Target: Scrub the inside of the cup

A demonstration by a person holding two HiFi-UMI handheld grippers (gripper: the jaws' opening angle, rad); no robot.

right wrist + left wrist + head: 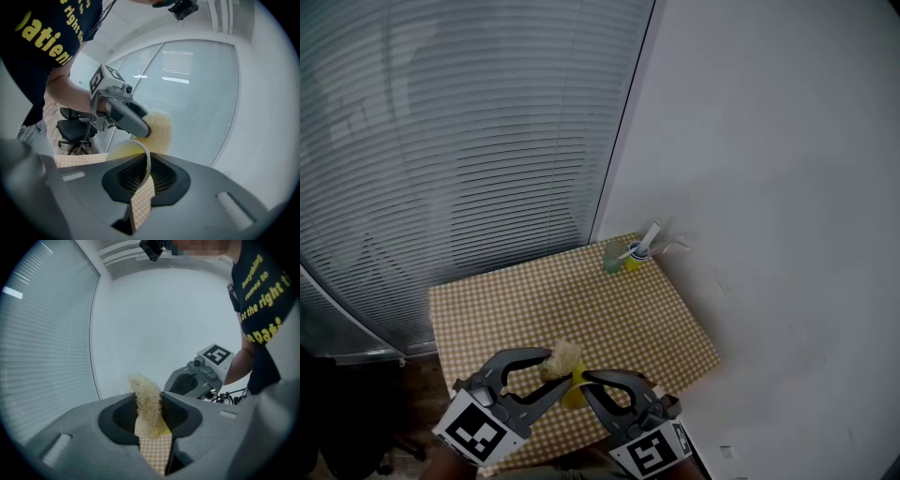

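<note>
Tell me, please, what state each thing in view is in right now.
left gripper, shut on sponge.
right gripper, shut on cup's rim.
sponge, clamped, sticking out past the jaws.
cup, held in the air.
blinds, lowered, slats closed.

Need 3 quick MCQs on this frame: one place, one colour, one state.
1. The scrub pad is:
A) on the table
B) gripped by the left gripper
C) on the floor

2. The cup is:
A) red
B) black
C) yellow

3. The right gripper is:
A) open and empty
B) shut on the cup's rim
C) shut on the scrub pad

Answers:
1 B: its jaws pinch the beige fibres.
2 C: yellow shows in the head view and the right gripper view.
3 B: the rim sits clamped between its jaws.
</note>
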